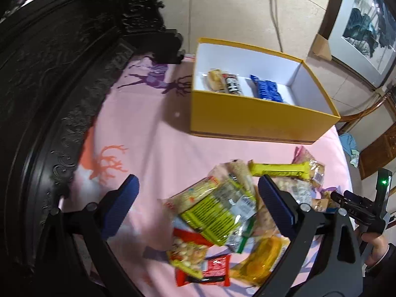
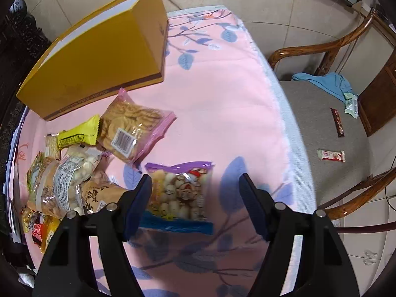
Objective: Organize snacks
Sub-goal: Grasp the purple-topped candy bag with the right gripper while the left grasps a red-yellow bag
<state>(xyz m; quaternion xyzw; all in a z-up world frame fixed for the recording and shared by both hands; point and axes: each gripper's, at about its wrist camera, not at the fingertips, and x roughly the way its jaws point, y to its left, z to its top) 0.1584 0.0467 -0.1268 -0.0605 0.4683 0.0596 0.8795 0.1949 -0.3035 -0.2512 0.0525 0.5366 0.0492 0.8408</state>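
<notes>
Right wrist view: right gripper point(image 2: 195, 199) jaws spread, empty, over purple-topped clear bag of round biscuits point(image 2: 182, 193) on pink cloth. Left gripper point(image 1: 198, 203) likewise open (above pile). Straddle bag mid-width, then carry to yellow cardboard box point(image 2: 99, 57).

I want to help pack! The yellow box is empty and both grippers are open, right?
Not quite. The yellow box already holds three snacks, among them a blue packet; the left wrist view shows them. Both the left gripper and right gripper are open.
</notes>
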